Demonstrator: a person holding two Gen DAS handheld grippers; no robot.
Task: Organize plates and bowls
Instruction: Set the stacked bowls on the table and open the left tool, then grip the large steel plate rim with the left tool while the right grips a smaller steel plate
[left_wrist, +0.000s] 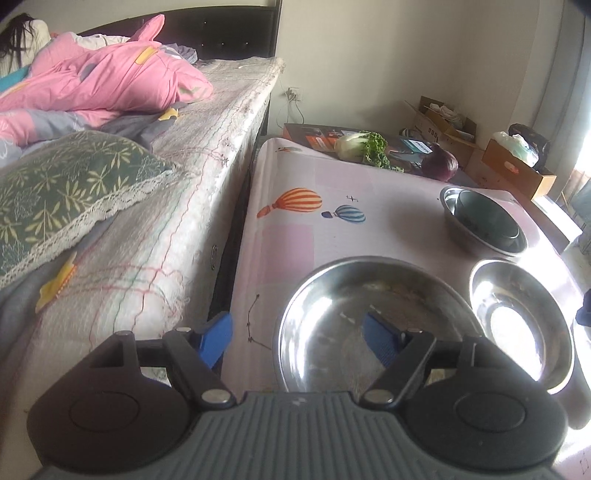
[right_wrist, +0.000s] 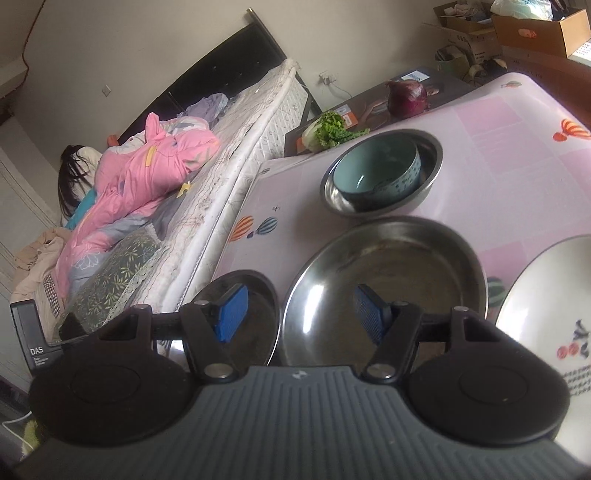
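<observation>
Steel bowl (left_wrist: 369, 317), shiny, scuffed, empty, straddled by wide-spread left gripper (left_wrist: 297, 341); right gripper (right_wrist: 299, 314) likewise agape, empty.

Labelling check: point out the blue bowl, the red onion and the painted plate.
blue bowl (right_wrist: 373, 173): right wrist view, inner wall.
red onion (right_wrist: 406, 98): right wrist view, middle of its skin.
painted plate (right_wrist: 546, 295): right wrist view, bare white part.

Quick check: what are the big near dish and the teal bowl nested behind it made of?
Big near dish: looks like stainless steel, polished, with mirror-like glare and reflections. Teal bowl: probably glazed ceramic, with an opaque, softly glossy colour and a thick rim; plastic can't be ruled out.
</observation>
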